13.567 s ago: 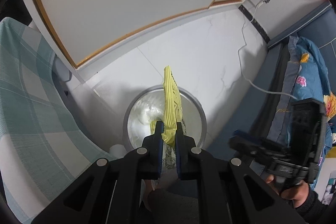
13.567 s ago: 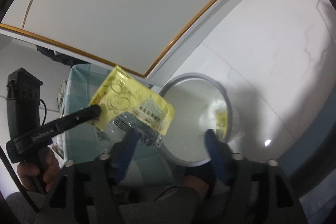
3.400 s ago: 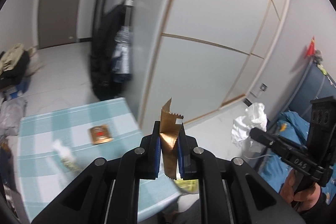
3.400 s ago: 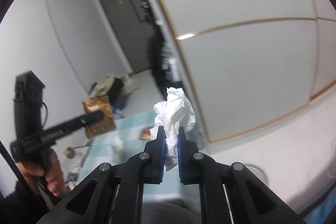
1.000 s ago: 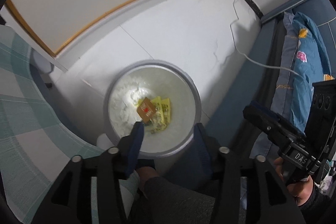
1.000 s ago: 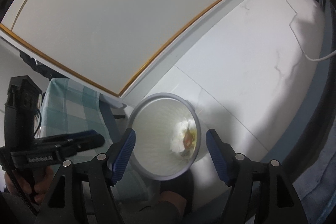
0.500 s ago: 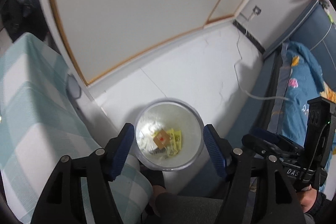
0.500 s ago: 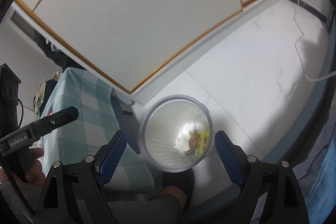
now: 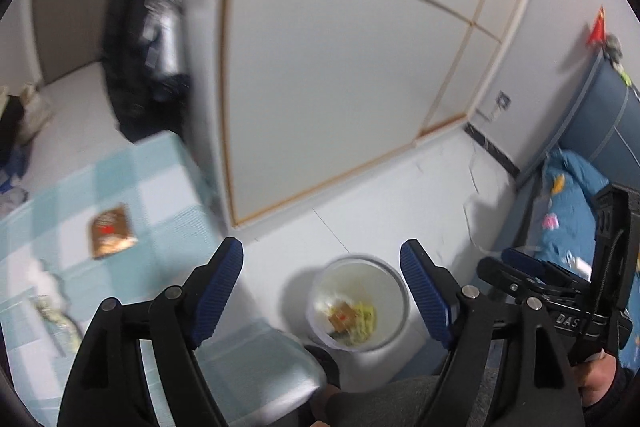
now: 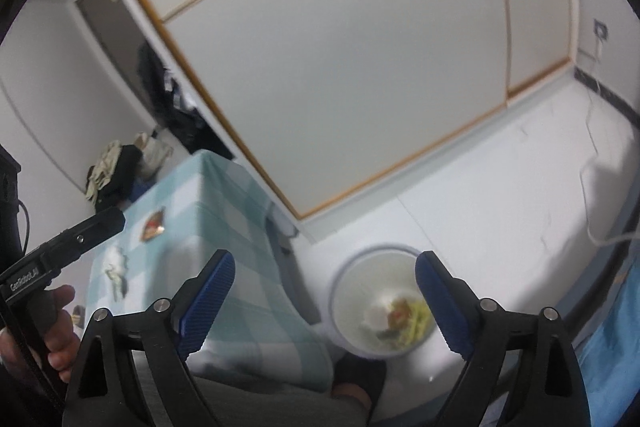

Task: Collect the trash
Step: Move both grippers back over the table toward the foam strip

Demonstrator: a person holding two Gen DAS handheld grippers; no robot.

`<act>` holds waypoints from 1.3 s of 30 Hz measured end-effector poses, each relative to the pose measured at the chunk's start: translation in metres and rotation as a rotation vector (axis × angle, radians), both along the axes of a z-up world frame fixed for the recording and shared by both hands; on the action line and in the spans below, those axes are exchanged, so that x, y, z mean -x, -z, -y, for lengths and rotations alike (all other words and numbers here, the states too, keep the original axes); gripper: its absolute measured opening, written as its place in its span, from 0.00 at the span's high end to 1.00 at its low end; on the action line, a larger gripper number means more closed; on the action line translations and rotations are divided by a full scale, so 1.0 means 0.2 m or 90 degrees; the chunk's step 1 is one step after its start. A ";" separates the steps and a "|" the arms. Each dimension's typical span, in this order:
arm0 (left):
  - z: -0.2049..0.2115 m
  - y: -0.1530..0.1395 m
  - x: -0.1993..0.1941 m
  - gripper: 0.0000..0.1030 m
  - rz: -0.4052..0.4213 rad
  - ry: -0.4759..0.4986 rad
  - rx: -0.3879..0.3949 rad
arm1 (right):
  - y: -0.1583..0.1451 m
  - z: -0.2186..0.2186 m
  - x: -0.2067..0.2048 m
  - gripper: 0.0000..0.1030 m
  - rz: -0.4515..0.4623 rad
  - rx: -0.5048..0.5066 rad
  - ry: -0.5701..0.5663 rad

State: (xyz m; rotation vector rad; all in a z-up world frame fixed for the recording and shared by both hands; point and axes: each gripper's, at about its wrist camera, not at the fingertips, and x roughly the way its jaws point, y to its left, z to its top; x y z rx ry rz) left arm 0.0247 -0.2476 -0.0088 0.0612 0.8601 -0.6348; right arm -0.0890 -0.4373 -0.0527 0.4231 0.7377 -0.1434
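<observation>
We are opening the left gripper point(image 9: 322, 279) and the right gripper point(image 10: 324, 293); both sets of ribbed blue pads are spreading, and nothing is sitting between them. Below both, on the pale tiled floor point(image 9: 384, 195), the round, smooth-walled white bin point(image 9: 394, 287) is standing upright with its mouth facing up. Inside it we are seeing a brown wrapper point(image 9: 343, 315), yellow packaging point(image 9: 366, 317) and crumpled white tissue point(image 10: 374, 313). Left of the bin, the surface under a teal checked cloth point(image 9: 160, 187) is carrying a flat, glossy brown packet point(image 9: 110, 230) and a small crumpled scrap point(image 10: 114, 265), too blurred to identify. A white paneled wall point(image 9: 340, 67) is rising behind.
</observation>
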 end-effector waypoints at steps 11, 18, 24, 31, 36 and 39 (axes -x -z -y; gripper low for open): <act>-0.49 -0.20 -0.05 0.24 0.069 -0.161 0.017 | -0.34 -0.37 -0.10 0.08 0.072 0.021 -0.073; -0.75 -0.26 -0.03 0.24 0.096 -0.225 0.026 | -0.45 -0.66 -0.19 0.08 0.102 0.014 -0.152; -0.95 -0.25 -0.03 0.24 0.115 -0.272 0.020 | -0.44 -0.89 -0.28 0.09 0.104 0.022 -0.207; -1.16 -0.22 -0.07 0.24 0.121 -0.328 0.002 | -0.37 -1.16 -0.41 0.09 0.076 0.029 -0.274; -1.31 -0.17 -0.12 0.24 0.111 -0.369 0.016 | -0.30 -1.30 -0.55 0.09 0.046 0.032 -0.309; -1.39 -0.13 -0.13 0.24 0.102 -0.388 0.030 | -0.25 -1.38 -0.62 0.09 0.030 0.036 -0.329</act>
